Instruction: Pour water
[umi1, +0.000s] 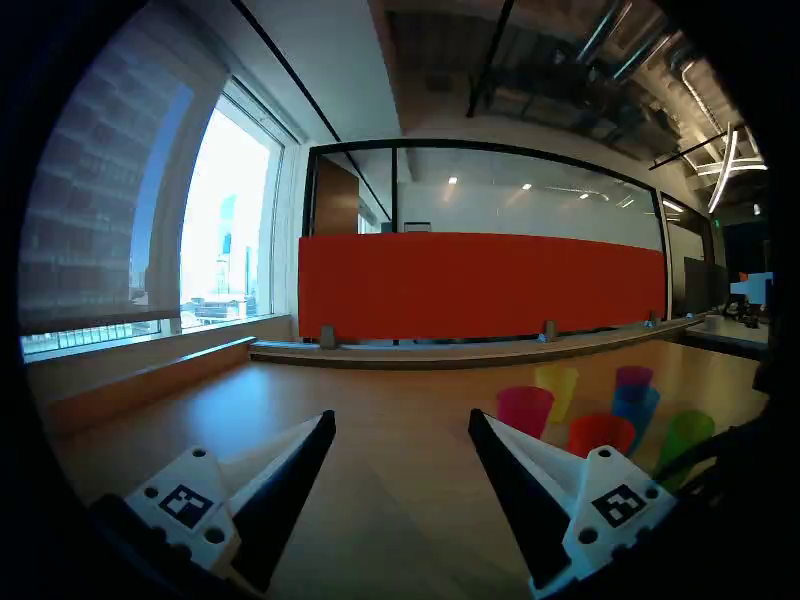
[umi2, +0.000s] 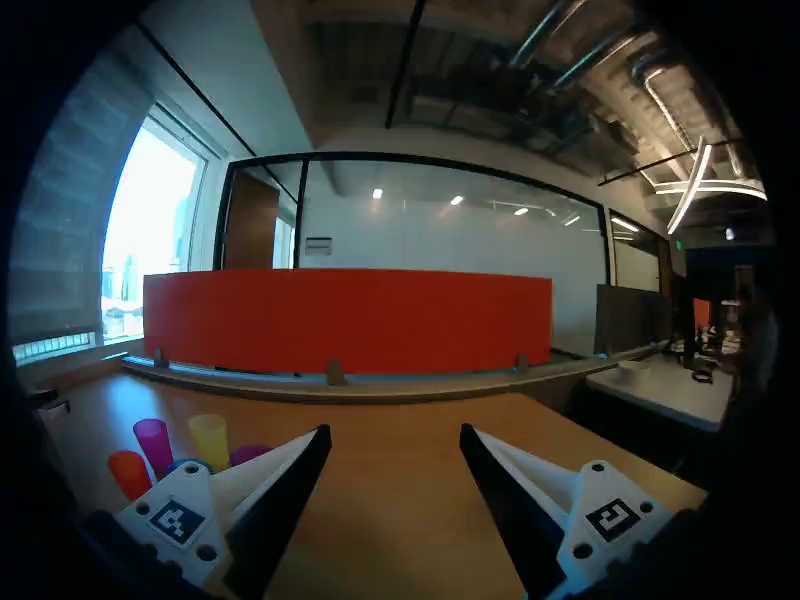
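Several coloured plastic cups stand in a group on the wooden table (umi1: 400, 440). In the left gripper view they sit right of my fingers: a pink cup (umi1: 524, 409), a yellow cup (umi1: 557, 388), an orange cup (umi1: 600, 434), a blue cup (umi1: 636, 407) with a purple one (umi1: 633, 377) behind, and a green cup (umi1: 687, 436). My left gripper (umi1: 402, 435) is open and holds nothing. In the right gripper view an orange cup (umi2: 130, 473), a magenta cup (umi2: 154, 445) and a yellow cup (umi2: 210, 440) stand at the lower left, beside the left finger. My right gripper (umi2: 393, 448) is open and holds nothing.
An orange divider panel (umi1: 480, 285) runs along the far edge of the table. Windows (umi1: 225, 235) line the left wall. A second desk (umi2: 665, 385) with office gear stands to the right.
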